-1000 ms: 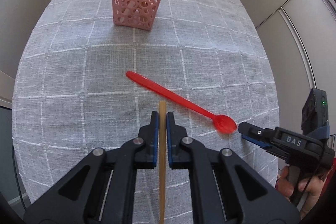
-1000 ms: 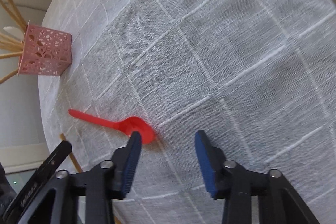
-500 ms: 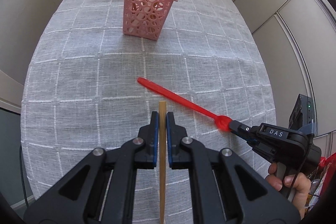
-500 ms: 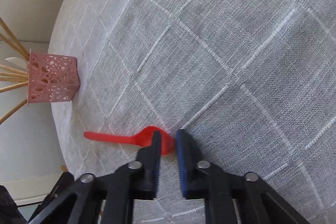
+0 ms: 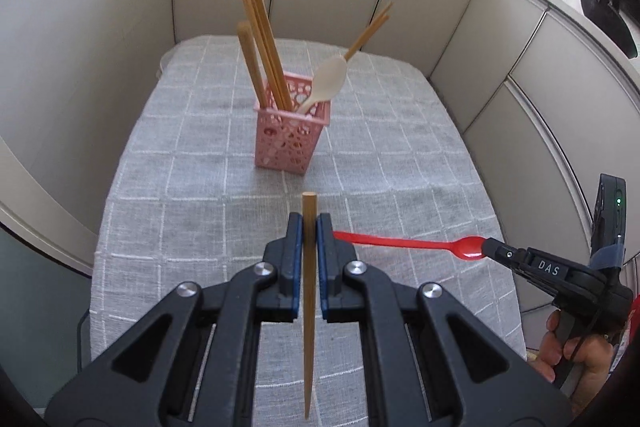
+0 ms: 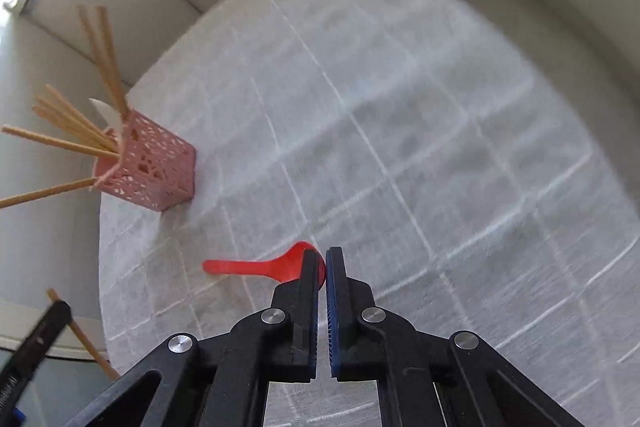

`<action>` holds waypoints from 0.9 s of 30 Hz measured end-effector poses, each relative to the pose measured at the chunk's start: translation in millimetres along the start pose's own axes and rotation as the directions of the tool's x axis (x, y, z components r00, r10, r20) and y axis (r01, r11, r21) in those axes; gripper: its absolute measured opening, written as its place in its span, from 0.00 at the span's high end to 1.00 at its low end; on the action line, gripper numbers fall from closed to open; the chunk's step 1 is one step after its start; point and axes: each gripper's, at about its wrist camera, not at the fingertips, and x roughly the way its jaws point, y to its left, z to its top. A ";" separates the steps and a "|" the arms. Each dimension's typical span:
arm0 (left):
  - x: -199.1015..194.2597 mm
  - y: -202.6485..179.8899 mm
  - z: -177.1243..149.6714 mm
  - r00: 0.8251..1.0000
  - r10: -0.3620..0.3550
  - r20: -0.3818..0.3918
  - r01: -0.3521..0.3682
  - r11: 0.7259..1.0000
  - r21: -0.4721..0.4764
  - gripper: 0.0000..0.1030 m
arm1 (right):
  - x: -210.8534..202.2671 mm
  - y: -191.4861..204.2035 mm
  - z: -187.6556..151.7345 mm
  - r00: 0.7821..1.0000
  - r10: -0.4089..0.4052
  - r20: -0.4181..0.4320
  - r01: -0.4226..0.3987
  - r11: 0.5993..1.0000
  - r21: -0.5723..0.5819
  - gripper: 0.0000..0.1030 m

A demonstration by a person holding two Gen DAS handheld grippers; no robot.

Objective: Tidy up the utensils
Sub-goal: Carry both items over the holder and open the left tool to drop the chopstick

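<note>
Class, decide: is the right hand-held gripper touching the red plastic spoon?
Touching. The right wrist view shows the right hand-held gripper shut on the red plastic spoon's bowl.

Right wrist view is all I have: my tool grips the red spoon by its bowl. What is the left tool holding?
Observer: The left tool is shut on one wooden chopstick, clamped near its blunt end.
Operator: Where does my spoon's handle end?
Observer: The red spoon reaches across to the left tool, and the handle's end is hidden behind that tool's finger.
Operator: What is the white thing in the pink holder?
Observer: A cream spoon, standing bowl up among the chopsticks.
</note>
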 end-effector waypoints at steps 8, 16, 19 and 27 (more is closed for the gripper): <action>-57.5 4.3 29.8 0.961 0.015 0.276 -0.016 1.000 0.001 0.92 | -45.2 35.2 15.4 0.977 -0.057 0.207 0.093 0.981 -0.171 0.98; -85.9 -18.0 71.4 0.848 0.041 0.529 -0.107 0.990 0.095 0.92 | -56.1 42.8 35.8 0.964 -0.040 0.264 0.088 0.981 -0.173 0.98; -83.7 -31.6 90.4 0.817 0.041 0.575 -0.131 0.985 0.115 0.92 | -50.4 41.2 42.2 0.968 -0.025 0.251 0.066 0.985 -0.158 0.98; -35.1 -52.8 123.2 0.810 0.069 0.582 -0.174 0.977 0.126 0.92 | -50.6 41.0 50.2 0.968 -0.004 0.250 0.043 0.988 -0.151 0.98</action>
